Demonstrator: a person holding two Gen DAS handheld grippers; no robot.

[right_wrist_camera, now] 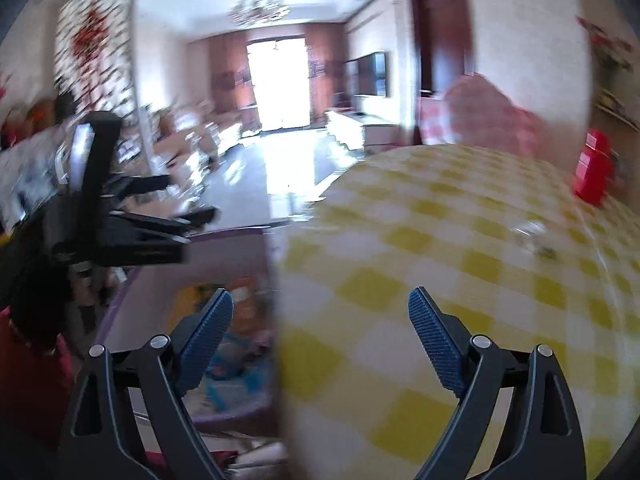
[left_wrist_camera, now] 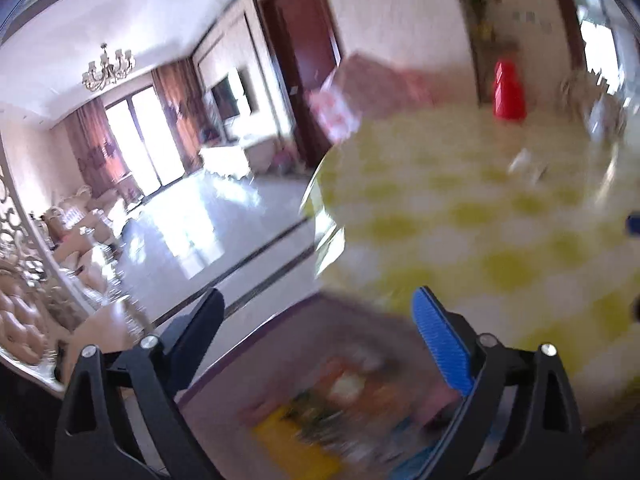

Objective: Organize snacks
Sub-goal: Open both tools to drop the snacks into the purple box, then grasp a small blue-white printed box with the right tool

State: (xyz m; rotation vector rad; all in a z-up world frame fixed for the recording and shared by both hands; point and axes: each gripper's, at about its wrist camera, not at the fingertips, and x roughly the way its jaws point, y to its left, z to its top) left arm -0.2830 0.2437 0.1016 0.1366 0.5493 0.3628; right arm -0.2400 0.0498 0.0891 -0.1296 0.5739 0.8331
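So both sets of fingers are spread wide with nothing pinched. The left gripper (left_wrist_camera: 320,312) hangs over a shallow purple-rimmed tray (left_wrist_camera: 280,344) at the edge of the round worktop with the yellow-and-white checked cloth (left_wrist_camera: 480,232). Lying in that tray, below and between the left fingers and not touching the pads, is a pile of colourful snack packets (left_wrist_camera: 332,412): yellow, orange, green and a bit of blue. Way too blurry to read any brand or writing on them.

The right gripper (right_wrist_camera: 320,312) straddles the line where the tray meets the checked cloth: its left blue ribbed pad sits over the tray and the snack packets, its right one over the bare cloth. From the right wrist view the left gripper shows up as a black shape to the far left, above the tray's far side.

Farther out on the worktop there's a red container (left_wrist_camera: 508,92) near the back edge, well apart from the tray, and a pink-patterned chair back (left_wrist_camera: 360,88) behind the worktop. Its label can't be made out either.
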